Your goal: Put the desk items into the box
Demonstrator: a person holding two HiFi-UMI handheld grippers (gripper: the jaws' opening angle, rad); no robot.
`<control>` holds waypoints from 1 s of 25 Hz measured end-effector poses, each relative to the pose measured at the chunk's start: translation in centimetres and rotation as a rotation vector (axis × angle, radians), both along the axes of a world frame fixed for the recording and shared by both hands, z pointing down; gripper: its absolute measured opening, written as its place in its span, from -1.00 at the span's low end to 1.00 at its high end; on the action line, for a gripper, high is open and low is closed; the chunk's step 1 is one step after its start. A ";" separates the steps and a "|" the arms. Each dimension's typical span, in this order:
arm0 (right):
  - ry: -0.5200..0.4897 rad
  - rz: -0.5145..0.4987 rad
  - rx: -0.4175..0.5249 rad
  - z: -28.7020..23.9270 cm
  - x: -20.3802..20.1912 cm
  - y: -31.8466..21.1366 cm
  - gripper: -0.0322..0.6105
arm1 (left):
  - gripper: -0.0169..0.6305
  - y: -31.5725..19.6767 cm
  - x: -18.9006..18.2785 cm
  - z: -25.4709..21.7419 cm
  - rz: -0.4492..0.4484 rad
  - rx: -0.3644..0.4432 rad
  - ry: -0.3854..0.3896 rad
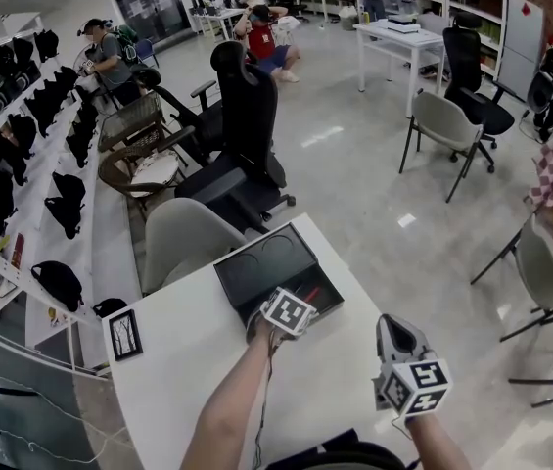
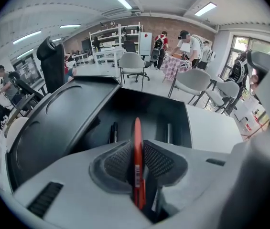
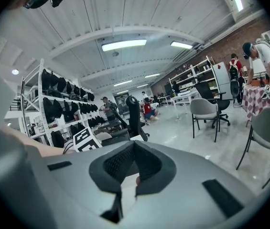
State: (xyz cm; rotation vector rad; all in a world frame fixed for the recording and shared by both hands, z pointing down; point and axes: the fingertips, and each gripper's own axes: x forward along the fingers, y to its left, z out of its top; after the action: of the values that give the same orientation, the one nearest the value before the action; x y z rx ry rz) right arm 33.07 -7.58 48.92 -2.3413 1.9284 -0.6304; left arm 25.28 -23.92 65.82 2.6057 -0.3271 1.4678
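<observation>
Above the open black box [image 2: 173, 114] at the table's [image 1: 188, 351] far edge, the left tool [image 2: 135, 151] stands loosened around an upright red pen [image 2: 137, 128], while the right tool [image 3: 134, 149] hovers clenched and empty at near right.

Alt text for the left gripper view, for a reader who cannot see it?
A slim red pen stands upright between the left gripper's grey jaws, the pads seemingly just off it, above an open black box on a white table. A black pen lies inside; grey chairs stand behind.
</observation>
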 end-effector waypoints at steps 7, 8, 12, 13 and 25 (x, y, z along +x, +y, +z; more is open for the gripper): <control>0.001 -0.008 0.009 -0.3 -0.2 -0.3 -0.89 | -0.69 -0.5 0.6 -2.9 -0.007 0.061 0.070; 0.002 -0.011 0.011 -0.4 -0.3 -0.4 -0.89 | -0.69 -0.5 0.6 -3.4 -0.010 0.068 0.083; 0.003 -0.018 0.022 -0.7 -0.5 -0.6 -0.89 | -0.69 -0.9 0.9 -6.2 -0.026 0.122 0.175; 0.003 -0.020 0.024 -0.8 -0.6 -0.6 -0.89 | -0.69 -0.8 0.7 -6.7 -0.030 0.128 0.189; 0.015 -0.049 0.041 -1.6 -1.4 -1.4 -0.89 | -0.64 -1.8 -2.0 -14.9 -0.141 0.235 0.408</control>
State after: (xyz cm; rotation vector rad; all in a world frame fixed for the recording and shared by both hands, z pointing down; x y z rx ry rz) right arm 31.65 -8.96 47.35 -2.2874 1.9907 -0.5726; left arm 23.24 -25.73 50.87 2.9061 -0.6470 0.8698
